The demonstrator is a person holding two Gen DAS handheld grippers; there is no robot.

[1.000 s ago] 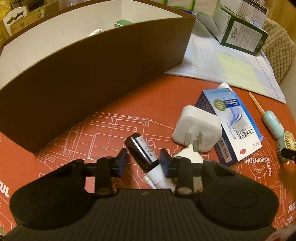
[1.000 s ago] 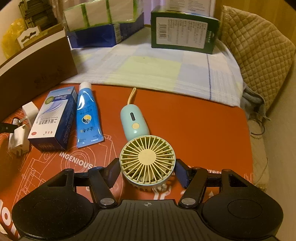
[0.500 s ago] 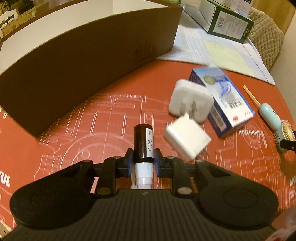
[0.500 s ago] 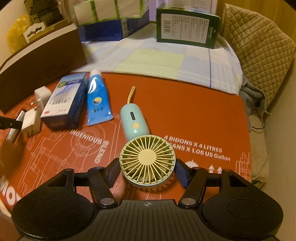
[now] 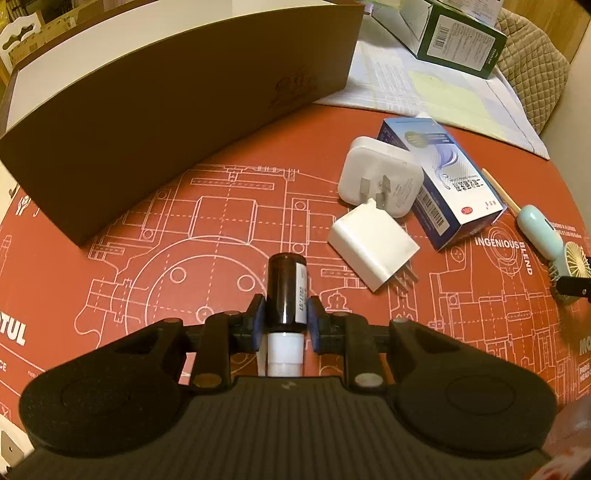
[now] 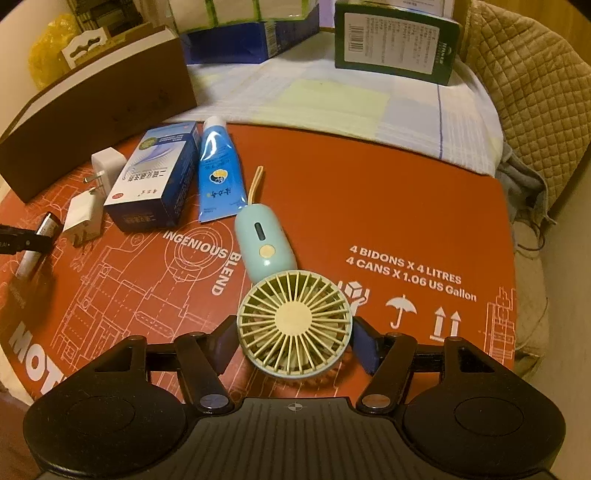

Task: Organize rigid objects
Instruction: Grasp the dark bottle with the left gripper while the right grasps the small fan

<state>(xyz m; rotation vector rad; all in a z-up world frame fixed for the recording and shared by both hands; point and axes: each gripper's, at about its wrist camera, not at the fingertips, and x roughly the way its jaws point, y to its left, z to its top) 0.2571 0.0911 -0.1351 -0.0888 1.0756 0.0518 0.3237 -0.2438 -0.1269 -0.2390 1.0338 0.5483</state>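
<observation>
My left gripper (image 5: 284,317) is shut on a small brown bottle (image 5: 286,291) with a white cap, held above the red mat; the bottle also shows at the left of the right wrist view (image 6: 44,230). My right gripper (image 6: 293,341) is shut on the round head of a mint handheld fan (image 6: 293,319), lifted slightly. Two white chargers (image 5: 380,177) (image 5: 373,245), a blue and white carton (image 5: 447,184) and a blue tube (image 6: 218,173) lie on the mat. The large brown box (image 5: 166,99) stands at the back left.
A red printed mat (image 6: 369,206) covers the table. A checked cloth (image 6: 332,99) lies behind it, with a green box (image 6: 395,40) and stacked packs (image 6: 251,33). A quilted cushion (image 6: 532,96) is at the right.
My left gripper closed on the brown bottle and lifted it off the mat, pulling back. The small charger shifted. My right gripper raised the fan a little.
</observation>
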